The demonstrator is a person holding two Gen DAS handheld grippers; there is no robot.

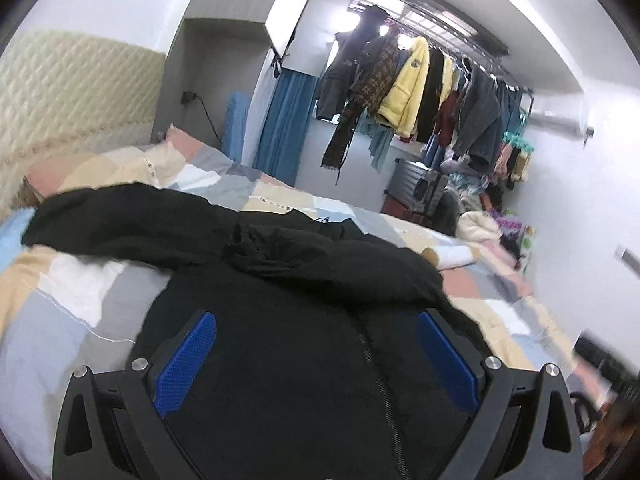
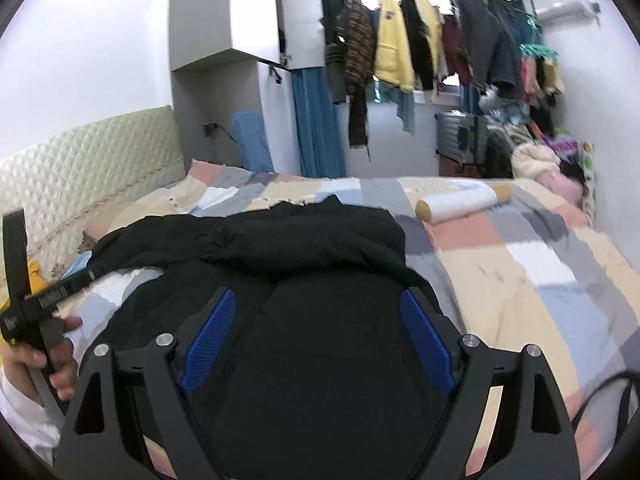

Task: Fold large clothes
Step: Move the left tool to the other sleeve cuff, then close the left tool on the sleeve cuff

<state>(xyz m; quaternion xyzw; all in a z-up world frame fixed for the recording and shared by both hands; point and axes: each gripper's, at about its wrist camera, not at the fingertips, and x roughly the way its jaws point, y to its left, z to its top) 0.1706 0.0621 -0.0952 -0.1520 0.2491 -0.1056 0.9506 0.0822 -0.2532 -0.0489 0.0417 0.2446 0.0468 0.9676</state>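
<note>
While both tongs gape wide, left tongs point(image 1: 316, 354), right tongs point(image 2: 318, 334), one black jacket point(image 1: 280, 280), one patchwork bed point(image 2: 520, 280)

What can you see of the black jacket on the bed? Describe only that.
The black jacket lies spread on the patchwork bedcover, zip facing up and running down its middle. Its cloth looks soft and matt. The hood end is bunched and rumpled at the far side, and one sleeve stretches out towards the headboard. Neither open tool grips it.

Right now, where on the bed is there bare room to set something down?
Bare patchwork bedspread lies right of the black jacket, below the white roll. Another strip lies between jacket and headboard. The far corner by the clothes pile is crowded.
</note>
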